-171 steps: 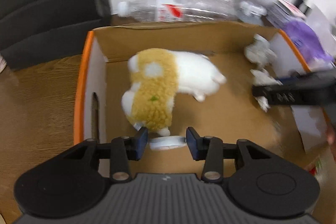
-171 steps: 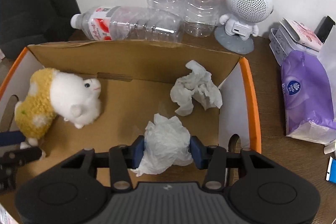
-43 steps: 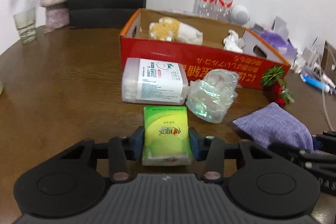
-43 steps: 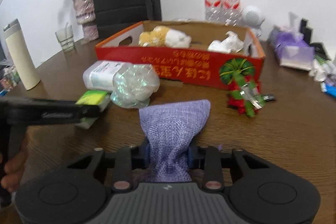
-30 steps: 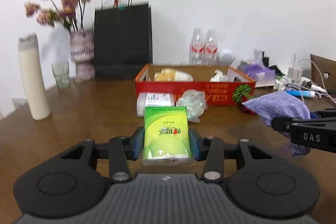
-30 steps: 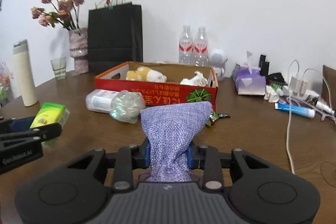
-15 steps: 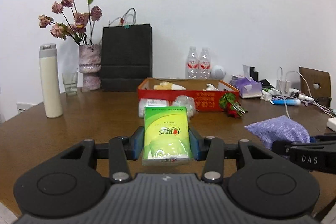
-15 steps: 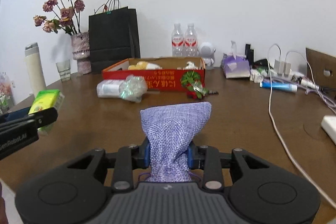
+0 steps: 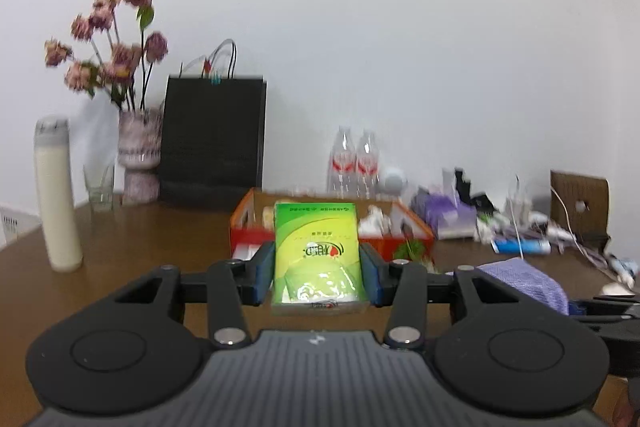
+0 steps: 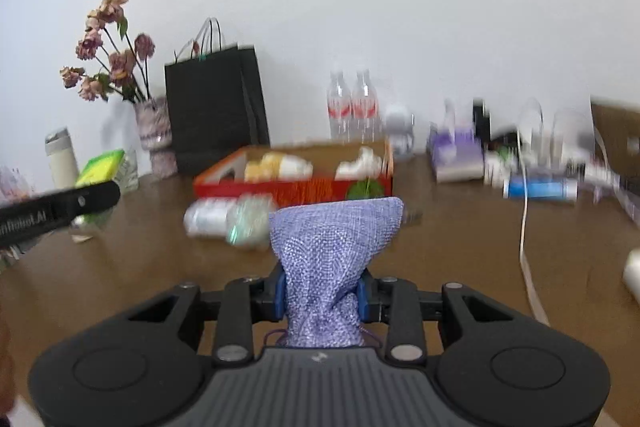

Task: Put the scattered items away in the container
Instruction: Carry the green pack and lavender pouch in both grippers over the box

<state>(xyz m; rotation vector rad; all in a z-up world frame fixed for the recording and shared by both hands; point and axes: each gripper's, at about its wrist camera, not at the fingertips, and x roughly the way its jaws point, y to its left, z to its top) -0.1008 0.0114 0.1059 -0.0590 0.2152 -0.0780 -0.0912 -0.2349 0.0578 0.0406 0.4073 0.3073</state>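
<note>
Nearest us, our left gripper (image 9: 318, 277) is clamped on a green tissue pack (image 9: 318, 251), our right gripper (image 10: 320, 293) on a purple cloth pouch (image 10: 334, 247); farther off on the wooden table (image 10: 460, 247), the red cardboard box (image 10: 304, 187) holds a plush toy (image 10: 276, 163)

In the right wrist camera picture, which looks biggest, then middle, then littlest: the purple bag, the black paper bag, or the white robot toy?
1. purple bag, though it looks large partly because it is nearest.
2. black paper bag, close behind.
3. white robot toy.
</note>
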